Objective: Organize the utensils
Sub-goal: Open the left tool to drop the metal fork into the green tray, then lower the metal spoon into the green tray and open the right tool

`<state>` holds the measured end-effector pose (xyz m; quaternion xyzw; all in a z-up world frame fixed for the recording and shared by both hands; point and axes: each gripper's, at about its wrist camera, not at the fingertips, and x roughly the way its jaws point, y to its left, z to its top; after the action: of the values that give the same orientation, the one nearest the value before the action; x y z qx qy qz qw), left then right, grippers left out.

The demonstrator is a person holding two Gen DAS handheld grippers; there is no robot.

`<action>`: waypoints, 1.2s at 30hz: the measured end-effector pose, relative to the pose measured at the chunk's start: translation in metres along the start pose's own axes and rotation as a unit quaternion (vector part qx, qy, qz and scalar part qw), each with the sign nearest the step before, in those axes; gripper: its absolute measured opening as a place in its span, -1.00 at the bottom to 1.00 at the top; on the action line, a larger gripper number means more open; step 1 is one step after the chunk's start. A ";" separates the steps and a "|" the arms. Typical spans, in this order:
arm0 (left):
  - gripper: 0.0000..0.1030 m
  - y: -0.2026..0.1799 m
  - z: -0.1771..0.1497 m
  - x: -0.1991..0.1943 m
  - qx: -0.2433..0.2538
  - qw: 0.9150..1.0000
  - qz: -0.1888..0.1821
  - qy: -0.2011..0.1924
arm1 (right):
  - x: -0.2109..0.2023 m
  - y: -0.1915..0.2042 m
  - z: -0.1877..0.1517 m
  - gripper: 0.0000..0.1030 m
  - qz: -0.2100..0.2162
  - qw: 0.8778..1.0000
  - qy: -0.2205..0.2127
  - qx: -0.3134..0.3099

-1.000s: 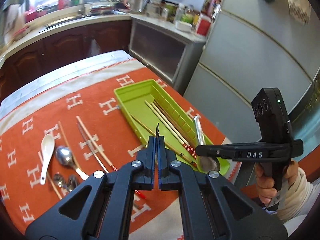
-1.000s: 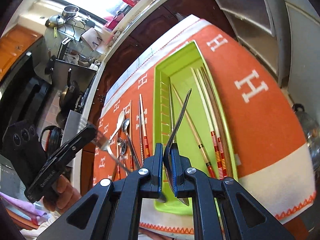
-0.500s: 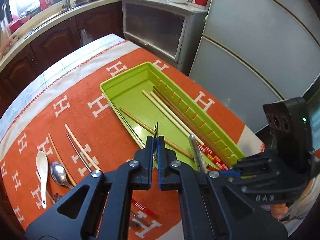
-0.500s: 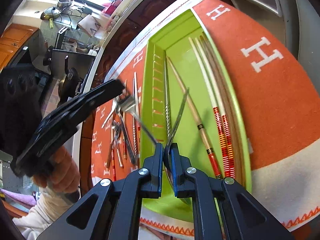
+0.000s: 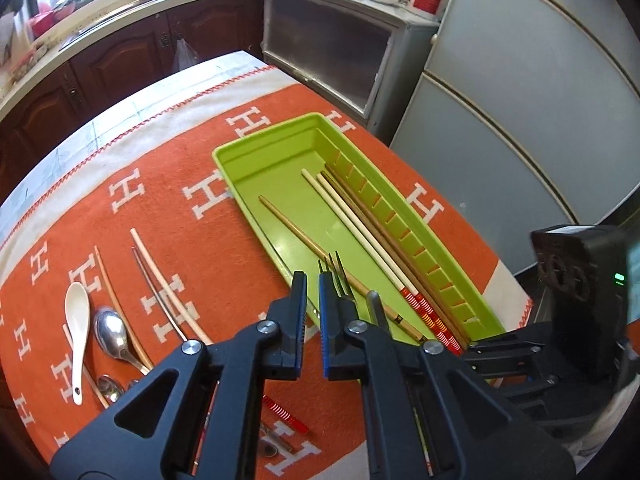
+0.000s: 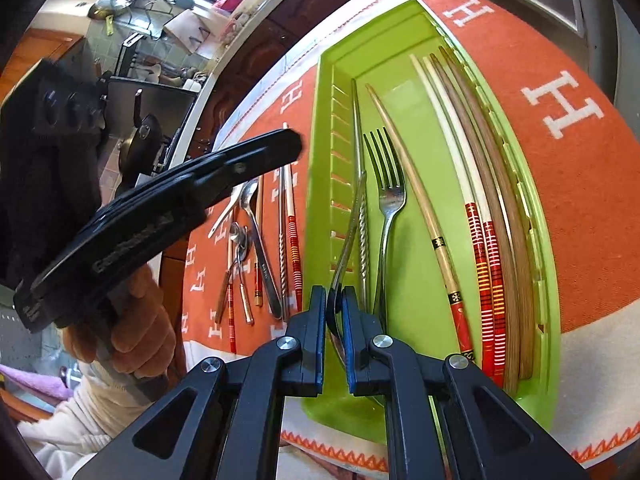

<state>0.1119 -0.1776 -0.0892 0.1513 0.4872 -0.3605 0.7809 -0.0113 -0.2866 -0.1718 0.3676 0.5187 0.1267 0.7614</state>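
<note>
My left gripper [image 5: 313,280] has just been opening with nothing between its jaws, the fork [image 6: 386,216] lying flat in the green tray [image 6: 550,280] just past its tips around 1 o'clock, while my right gripper [image 6: 335,300] pinches a metal spoon [image 6: 348,236].

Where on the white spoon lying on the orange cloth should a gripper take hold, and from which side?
On the slim handle, just behind the bowl, coming straight down from above with the jaws across its width. The white spoon lies flat, its bowl looks too wide and rounded, and a metal spoon lies close beside it.
</note>
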 end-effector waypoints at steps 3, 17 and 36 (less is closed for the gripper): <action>-0.93 0.004 -0.004 -0.008 -0.007 1.000 -0.004 -0.006 | 0.005 -0.004 0.003 -0.81 -0.016 1.000 0.009 0.006; -0.93 0.006 -0.030 -0.031 -0.019 1.000 -0.016 -0.011 | -0.017 0.007 0.000 -0.32 -0.062 0.998 -0.011 -0.014; -0.93 0.035 -0.069 -0.065 -0.065 0.998 -0.005 -0.017 | -0.046 0.025 -0.016 -0.32 -0.143 0.985 -0.040 -0.094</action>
<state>0.0746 -0.0853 -0.0701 0.0921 0.4972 -0.3341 0.7954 -0.0406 -0.2883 -0.1258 0.2218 0.5206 0.0500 0.8230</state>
